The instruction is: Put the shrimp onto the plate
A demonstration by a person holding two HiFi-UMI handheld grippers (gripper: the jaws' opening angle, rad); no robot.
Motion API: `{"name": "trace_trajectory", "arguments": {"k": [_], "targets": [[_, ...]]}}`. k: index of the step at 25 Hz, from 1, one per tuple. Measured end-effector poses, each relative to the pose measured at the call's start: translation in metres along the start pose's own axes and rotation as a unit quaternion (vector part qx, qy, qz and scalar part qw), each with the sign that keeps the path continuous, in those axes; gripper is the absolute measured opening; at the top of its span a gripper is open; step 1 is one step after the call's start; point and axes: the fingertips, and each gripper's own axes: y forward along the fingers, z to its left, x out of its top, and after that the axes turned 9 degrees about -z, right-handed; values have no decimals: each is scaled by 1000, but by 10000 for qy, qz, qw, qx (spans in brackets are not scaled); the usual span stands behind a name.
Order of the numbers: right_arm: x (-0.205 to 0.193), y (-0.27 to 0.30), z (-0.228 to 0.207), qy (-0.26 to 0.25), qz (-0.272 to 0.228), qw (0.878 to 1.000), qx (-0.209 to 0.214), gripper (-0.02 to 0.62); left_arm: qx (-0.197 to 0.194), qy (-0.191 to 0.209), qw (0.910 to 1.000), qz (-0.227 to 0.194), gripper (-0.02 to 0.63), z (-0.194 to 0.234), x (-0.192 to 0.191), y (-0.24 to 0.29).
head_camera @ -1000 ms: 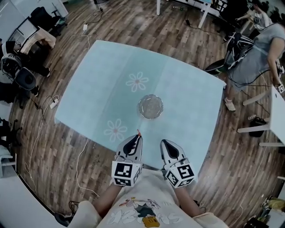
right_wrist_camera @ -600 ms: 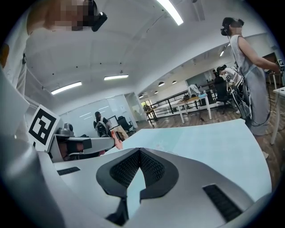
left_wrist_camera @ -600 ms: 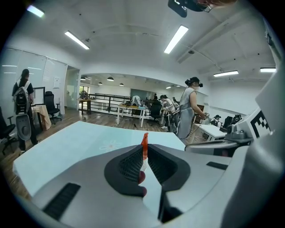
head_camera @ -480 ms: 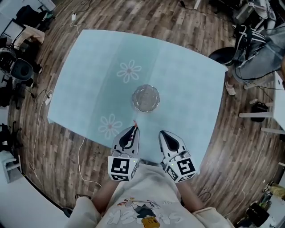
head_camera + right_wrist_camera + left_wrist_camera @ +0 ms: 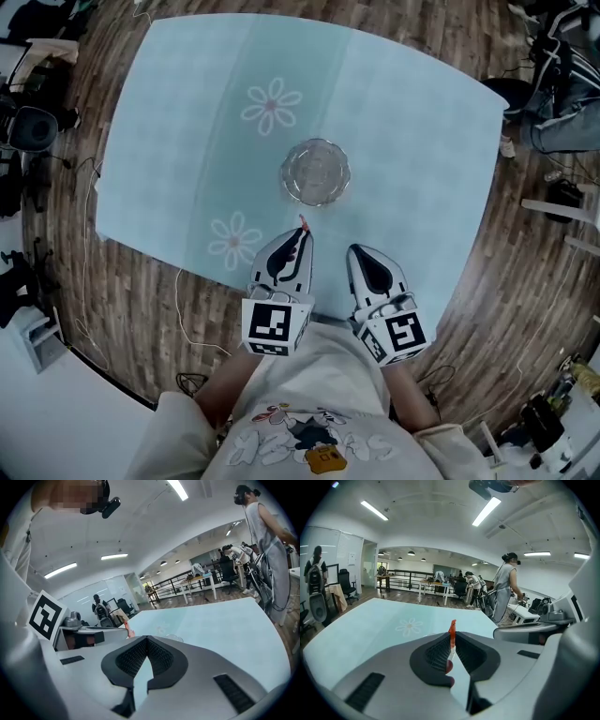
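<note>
Mid-carry, pickup done: the left gripper (image 5: 452, 638) pinches the shrimp (image 5: 452, 631) between its ribbed pads. The jaws are drawn nearly together on the body, and the orange-red tail stands clear of the tips. In the head view the same gripper (image 5: 298, 236) hangs over the near edge of the table (image 5: 422, 141), with the shrimp (image 5: 303, 223) a small red fleck at its nose.

The right gripper (image 5: 146, 639) is closed on nothing, its pads meeting at the tips. It sits idle (image 5: 360, 253) at about 4 o'clock from the left one, the two just beside each other.

The plate (image 5: 316, 172) lies near the table's centre, at roughly 12 to 1 o'clock from the left gripper's tips and a short reach beyond them. It looks like clear glass and seems to be empty, though it is too small in the head view to be sure. A printed daisy (image 5: 234, 240) marks the pale blue cloth at 9 o'clock from the tips.

The placing remains to be done. The next move likely calls for carrying the shrimp forward until it is over the dish, lowering it, and opening only once the body is inside the rim.
</note>
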Motion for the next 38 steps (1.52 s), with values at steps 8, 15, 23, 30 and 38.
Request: {"name": "trace_trajectory", "arguments": {"k": [8, 15, 23, 30, 38], "targets": [[-26, 23, -19, 84, 237, 9996, -106, 23, 158, -175, 9994, 241, 37, 22, -35, 32], [-43, 43, -33, 91, 398, 9991, -145, 23, 244, -339, 9985, 355, 37, 35, -58, 57], [-60, 61, -34, 227, 573, 9980, -159, 23, 242, -321, 9975, 580, 37, 50, -82, 79], [-70, 72, -42, 407, 640, 9966, -329, 23, 360, -500, 9948, 809, 37, 64, -109, 94], [-79, 77, -47, 553, 738, 9943, -541, 23, 199, -653, 9915, 1111, 37, 71, -131, 109]]}}
